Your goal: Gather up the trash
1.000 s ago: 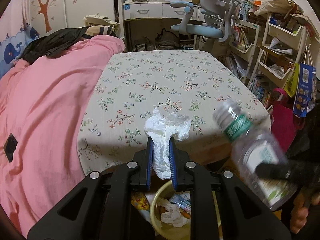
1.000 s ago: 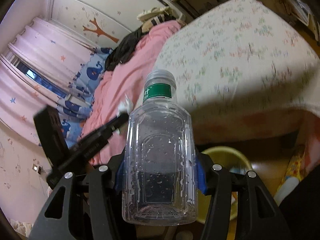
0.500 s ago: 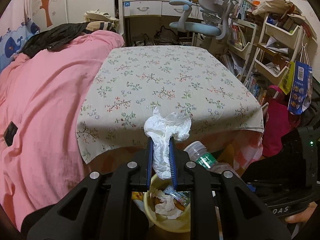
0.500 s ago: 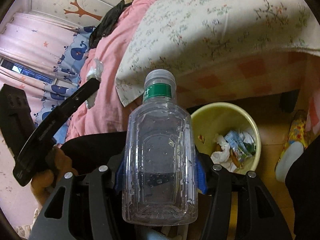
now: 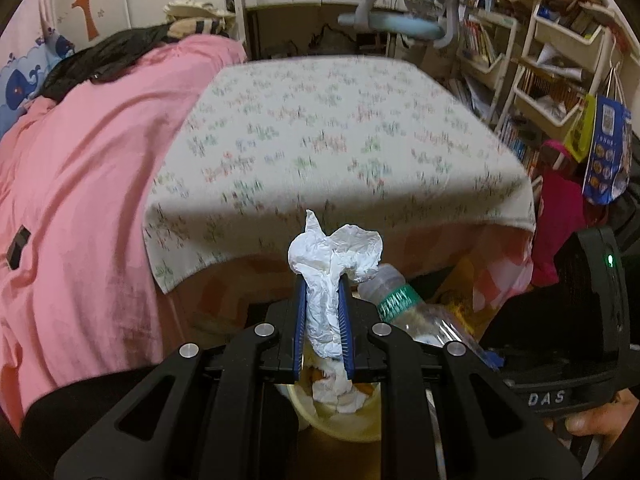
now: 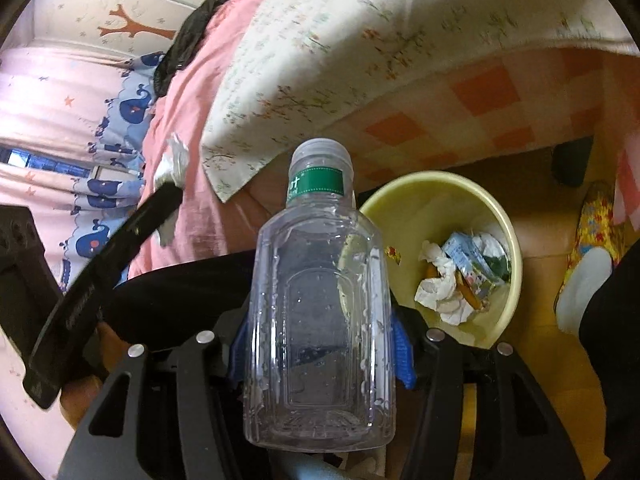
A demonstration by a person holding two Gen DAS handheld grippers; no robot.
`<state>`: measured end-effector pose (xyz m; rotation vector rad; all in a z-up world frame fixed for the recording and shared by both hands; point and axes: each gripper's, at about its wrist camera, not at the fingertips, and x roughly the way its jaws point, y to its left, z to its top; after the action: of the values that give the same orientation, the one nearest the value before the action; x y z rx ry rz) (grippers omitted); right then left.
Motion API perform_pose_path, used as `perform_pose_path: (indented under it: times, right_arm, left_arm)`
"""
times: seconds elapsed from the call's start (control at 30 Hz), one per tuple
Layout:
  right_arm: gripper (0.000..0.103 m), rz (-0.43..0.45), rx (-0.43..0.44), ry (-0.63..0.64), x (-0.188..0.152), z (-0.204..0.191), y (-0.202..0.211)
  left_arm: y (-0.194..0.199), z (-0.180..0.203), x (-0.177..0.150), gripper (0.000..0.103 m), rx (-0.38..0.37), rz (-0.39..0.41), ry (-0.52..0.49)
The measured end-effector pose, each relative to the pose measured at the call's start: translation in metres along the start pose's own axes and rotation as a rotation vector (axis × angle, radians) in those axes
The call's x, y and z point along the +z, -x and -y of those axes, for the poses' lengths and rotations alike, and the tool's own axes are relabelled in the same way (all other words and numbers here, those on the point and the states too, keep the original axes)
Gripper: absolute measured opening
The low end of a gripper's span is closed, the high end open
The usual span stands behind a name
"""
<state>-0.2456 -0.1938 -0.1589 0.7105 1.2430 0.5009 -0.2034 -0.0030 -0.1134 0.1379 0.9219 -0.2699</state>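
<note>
My left gripper [image 5: 322, 286] is shut on a crumpled white tissue [image 5: 336, 252], held just above the yellow bin [image 5: 352, 430] at the table's near edge. In the right wrist view a clear plastic bottle [image 6: 320, 300] with a green neck label stands between the blue pads of my right gripper [image 6: 320, 346]. Its jaws are opening, though the pads still touch the bottle's sides. The bin [image 6: 434, 186] lies right of the bottle and holds tissues and a small carton [image 6: 468, 264]. The bottle's neck [image 5: 400, 304] pokes in beside the tissue.
A table under a floral cloth [image 5: 340, 140] rises behind the bin, with pink bedding [image 5: 92, 184] to its left. Shelves [image 5: 556, 64], hanging bags [image 5: 604, 152] and a desk chair [image 5: 400, 20] crowd the right and back. A foot in a yellow slipper [image 6: 592, 240] is beside the bin.
Both grippers have sunk toward the bin. The bottle dropped from beside the table's edge to just next to the tissue, and the bin's inside has come into the right wrist view.
</note>
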Motion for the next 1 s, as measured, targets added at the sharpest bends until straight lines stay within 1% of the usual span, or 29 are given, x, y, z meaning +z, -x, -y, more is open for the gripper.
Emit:
perform_pose_path:
  times: [0.07, 0.13, 0.23, 0.33, 0.4, 0.43, 0.5, 0.53, 0.57, 0.6, 0.63, 0.7, 0.8, 0.87, 0.93, 1.0]
  right_arm:
    - [0.059, -0.014, -0.022, -0.026, 0.0, 0.004, -0.006]
    - [0.065, -0.018, -0.041, -0.047, 0.002, 0.004, -0.008]
    - [0.065, -0.01, -0.053, -0.065, 0.003, 0.007, -0.006]
    - [0.066, 0.017, -0.062, -0.054, 0.003, 0.005, 0.001]
    - [0.066, 0.045, -0.076, -0.044, 0.004, 0.003, 0.007]
    - [0.066, 0.059, -0.091, -0.034, 0.003, 0.001, 0.008]
    - [0.066, 0.101, -0.136, 0.011, 0.004, -0.005, 0.015]
    - [0.066, 0.132, -0.163, 0.045, 0.004, -0.011, 0.019]
    - [0.066, 0.157, -0.185, 0.072, 0.003, -0.015, 0.021]
    - [0.066, 0.201, -0.224, 0.119, 0.003, -0.023, 0.026]
    - [0.069, 0.244, -0.265, 0.168, 0.002, -0.031, 0.031]
    - [0.074, 0.319, -0.329, 0.239, 0.0, -0.042, 0.039]
    - [0.077, 0.418, -0.407, 0.32, -0.004, -0.056, 0.049]
    - [0.078, 0.472, -0.448, 0.369, -0.007, -0.063, 0.055]
    - [0.08, 0.508, -0.466, 0.398, -0.009, -0.067, 0.057]
    - [0.081, 0.55, -0.487, 0.433, -0.011, -0.071, 0.06]
  left_arm:
    - [-0.008, 0.003, -0.006, 0.015, -0.001, -0.039, -0.007]
    - [-0.017, 0.007, -0.012, 0.015, -0.009, -0.083, -0.014]
    - [-0.024, 0.01, -0.017, 0.015, -0.013, -0.127, -0.016]
    - [-0.024, 0.009, -0.019, 0.021, -0.009, -0.126, -0.016]
    - [-0.022, 0.008, -0.018, 0.029, -0.005, -0.12, -0.004]
    - [-0.02, 0.007, -0.018, 0.03, -0.003, -0.108, 0.001]
    - [-0.016, 0.004, -0.016, 0.036, -0.003, -0.085, 0.01]
    - [-0.011, 0.004, -0.014, 0.038, 0.005, -0.056, 0.018]
    - [-0.008, 0.002, -0.012, 0.044, 0.011, -0.035, 0.023]
    - [-0.003, 0.001, -0.011, 0.049, 0.017, -0.003, 0.03]
    - [0.0, 0.0, -0.009, 0.051, 0.021, 0.019, 0.036]
    - [0.01, -0.002, -0.006, 0.06, 0.04, 0.081, 0.05]
    - [0.019, -0.007, -0.002, 0.068, 0.064, 0.148, 0.069]
    - [0.028, -0.009, -0.001, 0.072, 0.084, 0.198, 0.083]
    - [0.037, -0.01, 0.0, 0.076, 0.108, 0.25, 0.094]
    - [0.045, -0.012, 0.001, 0.08, 0.12, 0.286, 0.101]
